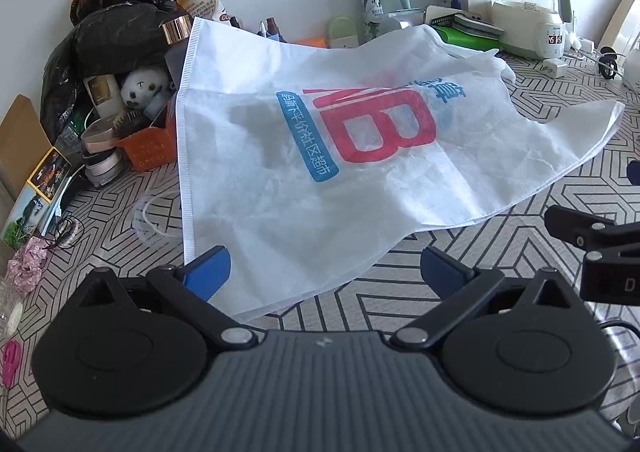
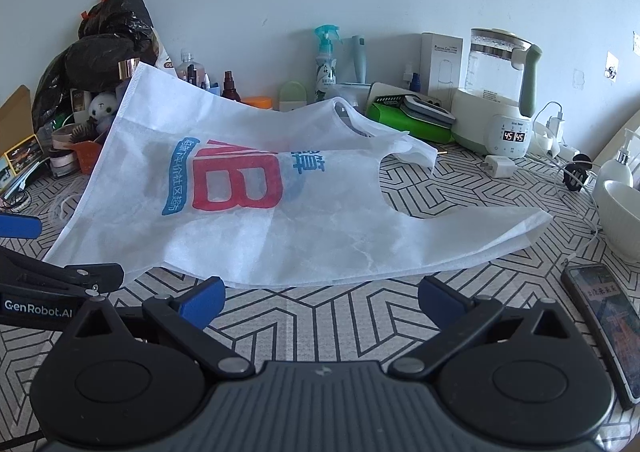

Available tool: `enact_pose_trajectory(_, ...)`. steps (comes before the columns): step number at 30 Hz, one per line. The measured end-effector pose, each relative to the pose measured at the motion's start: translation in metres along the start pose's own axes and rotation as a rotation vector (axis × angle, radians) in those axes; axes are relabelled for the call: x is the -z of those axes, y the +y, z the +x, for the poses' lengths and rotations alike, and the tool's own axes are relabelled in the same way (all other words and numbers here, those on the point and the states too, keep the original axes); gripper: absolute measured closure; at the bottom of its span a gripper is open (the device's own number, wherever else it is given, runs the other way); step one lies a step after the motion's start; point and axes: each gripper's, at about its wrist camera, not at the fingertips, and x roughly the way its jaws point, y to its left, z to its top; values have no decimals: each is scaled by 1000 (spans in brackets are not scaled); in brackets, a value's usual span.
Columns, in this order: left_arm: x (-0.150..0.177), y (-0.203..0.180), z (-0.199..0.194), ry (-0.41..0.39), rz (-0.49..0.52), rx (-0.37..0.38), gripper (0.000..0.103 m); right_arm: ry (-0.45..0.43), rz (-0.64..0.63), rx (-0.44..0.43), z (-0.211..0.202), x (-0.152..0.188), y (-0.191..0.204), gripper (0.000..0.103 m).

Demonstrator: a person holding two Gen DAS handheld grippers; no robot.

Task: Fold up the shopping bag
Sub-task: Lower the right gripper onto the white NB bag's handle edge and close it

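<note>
- Nearest us, the left gripper (image 1: 326, 272) stands wide apart and holds nothing; the near seamed corner of the shopping bag (image 1: 320, 156) lies beside its left blue pad, touching or not we cannot tell.
- The right gripper (image 2: 320, 298) is just as wide and empty, short of the bag's near edge.
- The shopping bag (image 2: 240, 204) lies unfolded on the patterned table (image 2: 320, 316), its far corner propped on the clutter at the table's back left corner, its handles pointing right.
- We judge that pulling the bag could topple the bottles (image 2: 230, 86) behind it, since the raised corner leans on them.
- The phone (image 2: 600, 328) at the near right edge and the bowl (image 2: 618, 212) sit close to a sweeping right arm.
- The thin layers may separate under a pinch of only one.
- The bag's underside and what lies beneath it are hidden.
</note>
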Motion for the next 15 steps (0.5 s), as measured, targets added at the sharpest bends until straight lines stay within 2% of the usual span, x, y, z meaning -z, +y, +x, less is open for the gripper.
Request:
enact_pose_trajectory(7,4,3,1,19,-41,-26,0,60,-5,-36,10,-2,0,0)
enact_pose_trajectory(15,1,34,14,39,-89,18,0,63,-17,-42,15,0,7,0)
